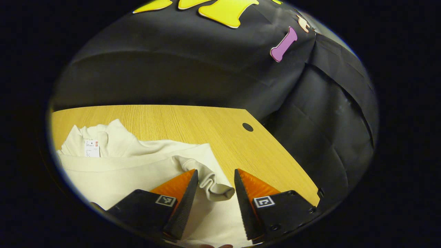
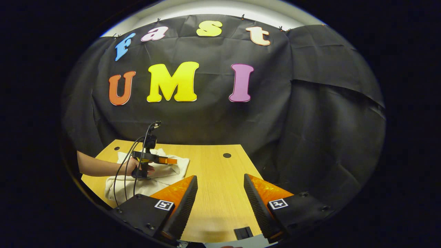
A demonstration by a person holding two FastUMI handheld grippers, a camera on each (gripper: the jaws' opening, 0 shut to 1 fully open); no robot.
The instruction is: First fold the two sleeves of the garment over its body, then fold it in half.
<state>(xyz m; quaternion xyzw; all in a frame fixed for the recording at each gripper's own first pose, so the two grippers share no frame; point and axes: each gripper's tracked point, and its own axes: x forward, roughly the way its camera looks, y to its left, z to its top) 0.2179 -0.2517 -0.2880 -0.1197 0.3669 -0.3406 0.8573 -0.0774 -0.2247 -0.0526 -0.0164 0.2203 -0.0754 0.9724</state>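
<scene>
**Sleeve cuff sitting between open jaws**

In the left gripper view we've got the cream garment (image 1: 137,165) spread on the wooden table (image 1: 193,120), collar tag up. The left gripper (image 1: 216,179) has its jaws wide apart, with the sleeve cuff (image 1: 215,187) bunched between them, not pinched. In the right gripper view our right gripper (image 2: 220,187) hangs over bare table, gaping too, holding nothing.

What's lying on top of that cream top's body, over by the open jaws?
A folded-in sleeve lies across the cream top, its cuff between the left gripper's open jaws. Whatever is beneath the top on the wooden table is covered.
</scene>
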